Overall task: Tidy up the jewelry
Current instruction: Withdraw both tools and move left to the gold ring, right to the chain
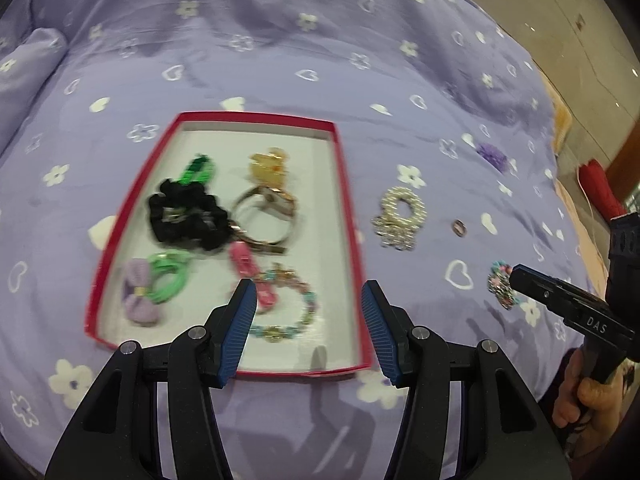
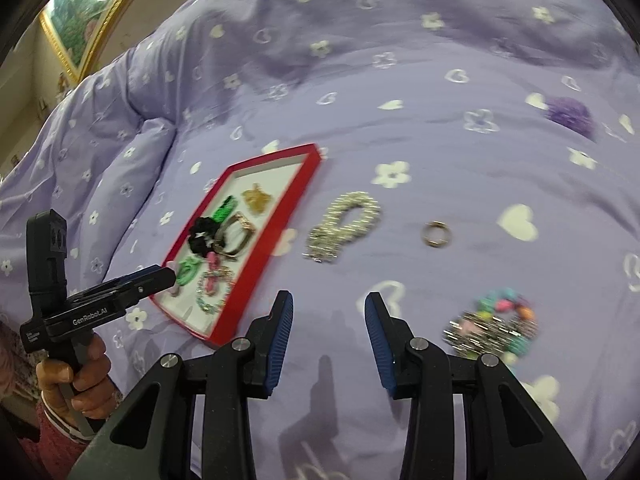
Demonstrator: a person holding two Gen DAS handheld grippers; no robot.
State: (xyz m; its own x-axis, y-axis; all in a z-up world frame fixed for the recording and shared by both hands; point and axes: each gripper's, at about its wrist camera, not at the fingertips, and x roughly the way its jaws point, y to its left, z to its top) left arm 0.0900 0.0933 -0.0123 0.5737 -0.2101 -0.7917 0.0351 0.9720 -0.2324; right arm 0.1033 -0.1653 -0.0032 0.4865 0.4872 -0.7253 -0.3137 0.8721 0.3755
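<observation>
A red-rimmed box (image 1: 348,200) (image 2: 276,216) lies on the purple bedspread and holds a black scrunchie (image 1: 184,216), green hair ties, a pink clip, a bangle, a gold clip and a beaded bracelet (image 1: 288,312). My left gripper (image 1: 308,304) is open and empty above the box's near end. On the spread to the right lie a pearl hair tie (image 1: 398,216) (image 2: 344,224), a small ring (image 1: 459,227) (image 2: 436,234), a colourful beaded piece (image 1: 502,284) (image 2: 496,326) and a purple scrunchie (image 2: 570,114). My right gripper (image 2: 328,316) is open and empty, left of the beaded piece.
The bedspread (image 1: 280,60) is rumpled into folds at the far side and left. The bed's right edge, the floor and a red object (image 1: 596,188) show in the left wrist view. A framed picture (image 2: 88,12) hangs at the upper left.
</observation>
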